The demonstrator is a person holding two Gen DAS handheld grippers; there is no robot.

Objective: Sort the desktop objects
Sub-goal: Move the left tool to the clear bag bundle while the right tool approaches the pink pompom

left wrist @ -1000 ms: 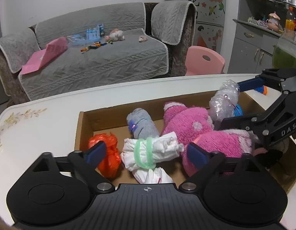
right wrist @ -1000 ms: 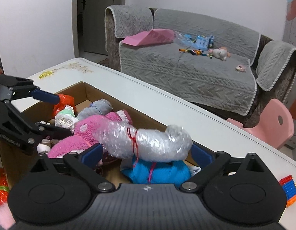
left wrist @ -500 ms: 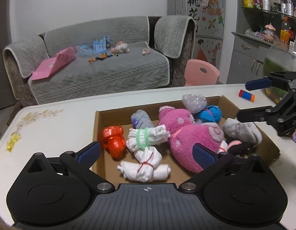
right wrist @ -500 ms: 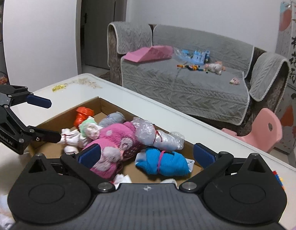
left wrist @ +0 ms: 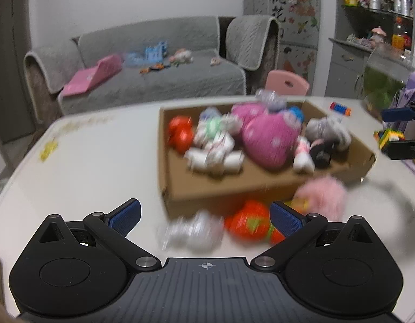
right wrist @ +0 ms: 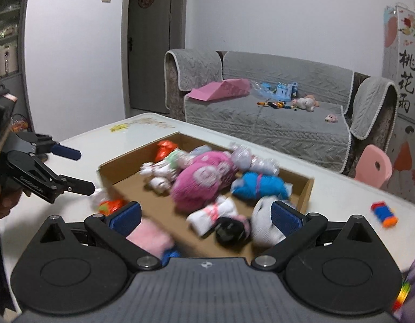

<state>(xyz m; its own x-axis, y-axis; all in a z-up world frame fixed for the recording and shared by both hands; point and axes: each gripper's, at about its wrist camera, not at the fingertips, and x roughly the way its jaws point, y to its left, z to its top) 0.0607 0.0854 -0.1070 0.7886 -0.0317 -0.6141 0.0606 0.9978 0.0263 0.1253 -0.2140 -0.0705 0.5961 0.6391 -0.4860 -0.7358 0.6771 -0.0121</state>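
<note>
Your left gripper point(left wrist: 204, 218) and right gripper point(right wrist: 204, 216) both have fingers spread wide, holding nothing, cardboard box point(left wrist: 234, 185) of blurred bundles mid-frame on the tabletop point(left wrist: 99, 161).

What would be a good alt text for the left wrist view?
A blurred view over the open left claw of a white table with a cardboard box full of rolled socks and a pink plush. More bundles lie in front of the box; a grey sofa stands behind.
</note>
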